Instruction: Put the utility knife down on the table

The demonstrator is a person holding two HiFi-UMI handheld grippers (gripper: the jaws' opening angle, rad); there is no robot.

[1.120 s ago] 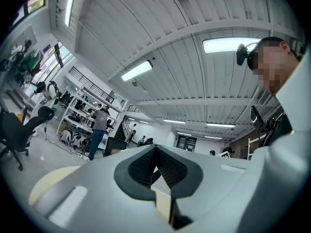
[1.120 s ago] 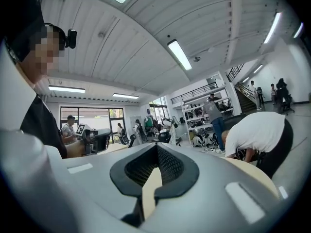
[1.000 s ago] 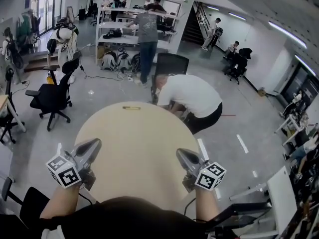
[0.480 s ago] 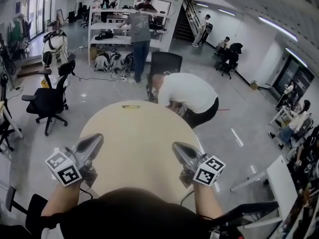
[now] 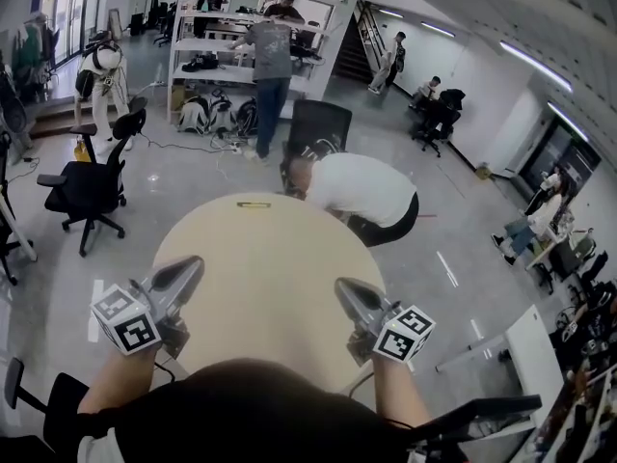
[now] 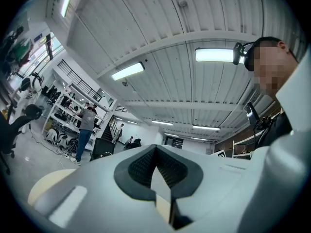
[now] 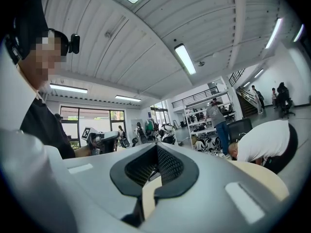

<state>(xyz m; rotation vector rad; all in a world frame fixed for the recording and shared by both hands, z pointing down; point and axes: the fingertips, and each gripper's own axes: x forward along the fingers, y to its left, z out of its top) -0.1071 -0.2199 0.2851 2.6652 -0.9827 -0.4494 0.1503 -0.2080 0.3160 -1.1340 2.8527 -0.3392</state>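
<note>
A slim yellow utility knife (image 5: 254, 205) lies flat at the far edge of the round beige table (image 5: 265, 287). Nothing is touching it. In the head view my left gripper (image 5: 193, 262) hovers over the table's near left rim and my right gripper (image 5: 340, 285) over its near right rim, both pointing away from me. Each is far short of the knife. The left gripper view shows the left gripper (image 6: 156, 147) with its pads together and nothing between them. The right gripper (image 7: 156, 147) looks the same in its own view.
A person in a white shirt (image 5: 366, 189) bends over just beyond the table's far right edge, beside a black chair (image 5: 319, 129). Another office chair (image 5: 92, 183) stands on the floor to the left. Shelves (image 5: 217, 46) with a person (image 5: 272, 61) stand further back.
Both grippers stay over the near rim, shut and empty, drifting only slightly. The view has shifted a little. The knife has not moved.
</note>
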